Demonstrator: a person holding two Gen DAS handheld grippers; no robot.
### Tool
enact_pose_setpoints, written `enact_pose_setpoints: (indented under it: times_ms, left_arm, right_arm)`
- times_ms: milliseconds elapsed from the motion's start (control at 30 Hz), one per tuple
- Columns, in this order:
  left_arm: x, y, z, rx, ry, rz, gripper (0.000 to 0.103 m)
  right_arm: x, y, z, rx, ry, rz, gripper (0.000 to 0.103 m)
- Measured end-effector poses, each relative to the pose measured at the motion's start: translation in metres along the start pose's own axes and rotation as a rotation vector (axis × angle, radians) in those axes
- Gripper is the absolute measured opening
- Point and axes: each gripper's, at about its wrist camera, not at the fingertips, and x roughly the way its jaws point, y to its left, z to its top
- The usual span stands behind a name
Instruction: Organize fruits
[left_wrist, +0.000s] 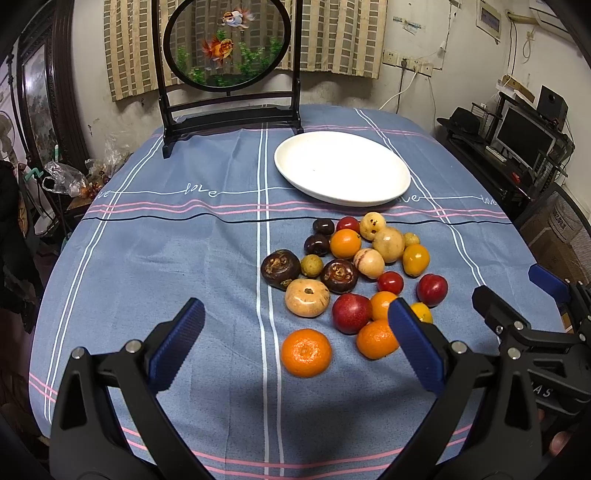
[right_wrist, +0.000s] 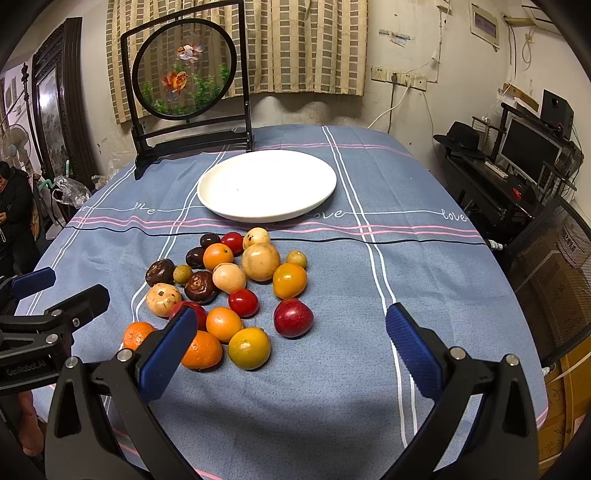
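- Roughly twenty fruits (right_wrist: 236, 291) are heaped loose on the cloth (right_wrist: 424, 266), just in front of the plate (right_wrist: 266, 190); none is seen on the plate, so the task is judged barely begun.
- Left tongs (left_wrist: 295, 328) are held wide open and empty, low over the near edge of the heap; a tangerine (left_wrist: 306, 352) lies between the fingers' lines, not touched.
- Right tongs (right_wrist: 291, 332) are likewise spread open and empty, beside the left ones, with a yellow fruit (right_wrist: 249, 348) and a red plum (right_wrist: 293, 317) nearest the gap.
- Risk 1: the fruits are round and packed touching. A finger pushed into the heap is likely to nudge neighbours, and rolling toward the table edge is possible.
- Risk 2: smooth skins such as the plum or the cherry tomato (right_wrist: 243, 302) may be squeezed out of the pads if gripped off-centre; soft ones may be bruised by a hard close.
- Risk 3: the two tongs are near each other; a clash is possible if both are sent to the same fruit.
- Risk 4: the plate is shallow, so a dropped fruit may roll off.
- Orientation: the tangerine is nearly round, slightly flattened, short axis upright, stem end up. No useful long axis is noted. The heap's long axis runs from the tongs toward the plate.
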Motion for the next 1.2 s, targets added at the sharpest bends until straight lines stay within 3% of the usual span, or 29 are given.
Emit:
enact_pose_setpoints:
  times_ms: [1200]
  left_arm:
    - [0.0021,0.0016,0.0008,-0.003,0.005,0.000,0.101]
  right_arm:
    - [-0.0010,0.0022,0.0031,-0.002,-0.003,0.006,0.102]
